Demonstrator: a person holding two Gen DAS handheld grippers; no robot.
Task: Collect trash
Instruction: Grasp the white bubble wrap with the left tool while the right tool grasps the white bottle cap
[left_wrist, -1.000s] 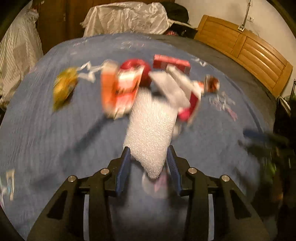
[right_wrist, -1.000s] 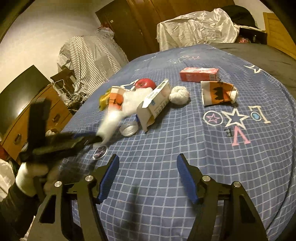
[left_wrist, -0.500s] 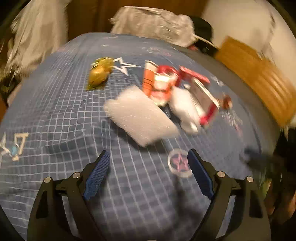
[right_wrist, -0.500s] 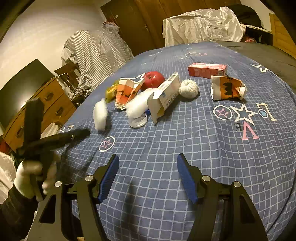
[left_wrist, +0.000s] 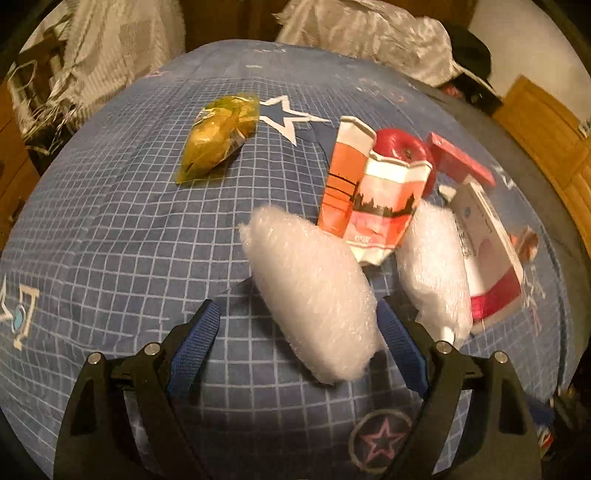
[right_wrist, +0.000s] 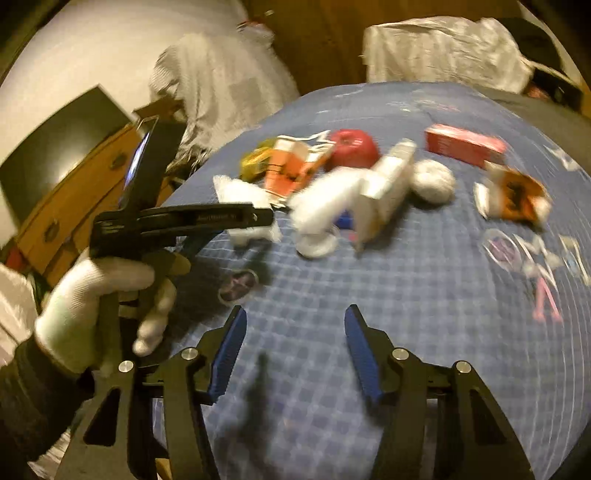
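Released since the earlier frame: foam sheet (left_wrist: 317, 299), formerly pinched in the left gripper (left_wrist: 297, 349), now lies on the bed (left_wrist: 110, 236) between its jaws, which have just opened wide and clasp nothing. Right gripper (right_wrist: 293, 350): jaws apart, just narrowed, nothing between them. Advice: close squarely across the foam. Nearby: orange carton (left_wrist: 369, 199) touching it, apple (left_wrist: 400, 142), yellow wrapper (left_wrist: 218, 136).

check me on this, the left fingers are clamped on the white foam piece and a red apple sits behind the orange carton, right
Not quite: the left gripper is open; its fingers are spread, and the white foam piece lies loose on the bedspread, as the left wrist view shows. The red apple does sit behind the orange carton.
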